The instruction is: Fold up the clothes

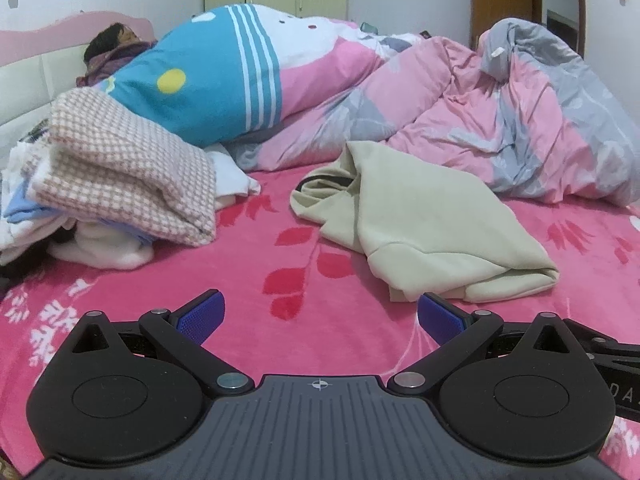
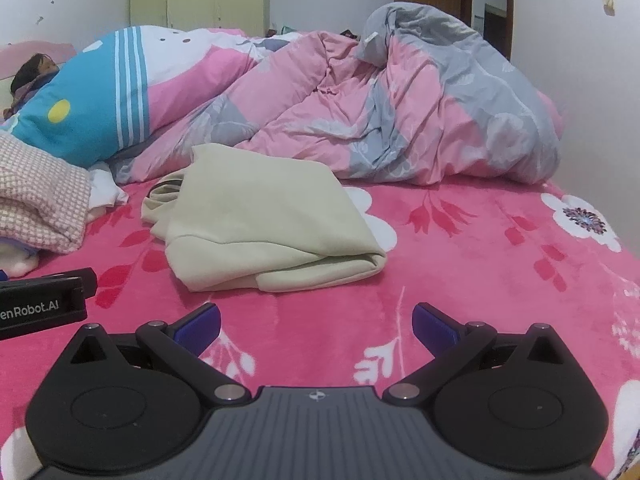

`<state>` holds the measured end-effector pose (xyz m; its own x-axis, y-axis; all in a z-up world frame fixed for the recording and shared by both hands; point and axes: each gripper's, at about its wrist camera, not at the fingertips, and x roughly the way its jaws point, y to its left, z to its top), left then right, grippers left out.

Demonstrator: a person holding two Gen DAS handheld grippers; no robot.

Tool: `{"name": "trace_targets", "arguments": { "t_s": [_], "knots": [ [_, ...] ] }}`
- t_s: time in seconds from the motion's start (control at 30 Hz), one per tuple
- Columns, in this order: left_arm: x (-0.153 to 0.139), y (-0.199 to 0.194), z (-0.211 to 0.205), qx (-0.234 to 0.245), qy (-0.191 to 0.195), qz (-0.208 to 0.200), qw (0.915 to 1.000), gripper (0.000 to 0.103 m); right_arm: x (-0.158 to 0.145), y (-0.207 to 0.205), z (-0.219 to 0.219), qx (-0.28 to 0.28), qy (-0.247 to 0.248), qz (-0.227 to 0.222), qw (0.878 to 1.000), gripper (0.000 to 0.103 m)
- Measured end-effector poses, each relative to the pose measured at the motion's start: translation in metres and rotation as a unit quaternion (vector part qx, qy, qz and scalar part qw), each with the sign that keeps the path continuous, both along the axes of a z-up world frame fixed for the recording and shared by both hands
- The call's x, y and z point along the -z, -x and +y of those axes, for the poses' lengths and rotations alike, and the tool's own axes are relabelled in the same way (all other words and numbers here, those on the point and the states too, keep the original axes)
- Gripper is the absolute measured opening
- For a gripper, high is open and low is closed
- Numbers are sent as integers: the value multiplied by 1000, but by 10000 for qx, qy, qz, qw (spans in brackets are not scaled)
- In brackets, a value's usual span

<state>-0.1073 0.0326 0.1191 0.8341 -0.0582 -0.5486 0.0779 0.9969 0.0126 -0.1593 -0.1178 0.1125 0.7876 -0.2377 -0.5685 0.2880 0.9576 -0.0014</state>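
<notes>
The left gripper (image 1: 321, 316) hovered low over the pink flowered bedspread (image 1: 248, 280), its blue-padded fingers (image 1: 202, 314) spread wide apart with nothing between them and nothing touching the pads. The right gripper (image 2: 316, 326) was in the same posture over the bedspread (image 2: 460, 280): fingers (image 2: 434, 328) splayed wide, empty, clear of the cloth below.

The beige garment (image 1: 424, 220) lay on the bed ahead of both grippers, loosely folded into a rough bundle, with a rolled lower edge nearest the cameras and a dark-lined opening showing at its far left end. In the right wrist view the beige garment (image 2: 264, 224) sat ahead and left of centre, apart from the fingers. Its far edge lay just beside the crumpled pink and grey quilt (image 1: 500, 120), which was heaped along the back of the bed.

To the left, a checked pink and white cloth (image 1: 120, 176) rested folded on top of a pile of white and light blue laundry (image 1: 96, 248). Behind it lay a large blue, white and pink bundle (image 1: 208, 76). The black body of the left gripper showed at the left edge of the right wrist view, beside the garment's near corner.
</notes>
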Motion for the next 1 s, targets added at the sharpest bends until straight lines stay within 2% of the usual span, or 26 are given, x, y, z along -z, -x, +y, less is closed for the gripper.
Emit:
{"name": "trace_targets", "arguments": {
  "t_s": [0.27,0.47,0.63,0.73,0.77,0.83,0.87,0.93,1.0],
  "knots": [
    [-5,-2,9,176,-119,-157,9997,103,-7,5,10,-61,97,-108,9999,103],
    [3,-21,15,526,-237,-462,9973,103,4,-9,21,-763,751,-445,9933,103],
    [21,-48,26,740,-137,-546,9957,103,21,-27,34,-1456,1274,-651,9789,102],
    [32,-67,32,737,-96,-590,9955,102,38,-51,46,-1919,1486,-598,9683,93],
    [36,-73,34,724,-74,-597,9956,100,45,-59,50,-2065,1551,-572,9644,86],
    [42,-84,39,688,17,-586,9959,96,56,-74,57,-2329,1660,-502,9569,78],
    [45,-89,41,664,66,-567,9962,93,62,-83,62,-2448,1734,-457,9528,75],
    [51,-99,42,659,92,-535,9963,78,74,-99,70,-2615,1971,-397,9440,72],
    [56,-108,43,666,91,-478,9966,70,85,-111,77,-2714,2192,-341,9366,72]
  ]
}}
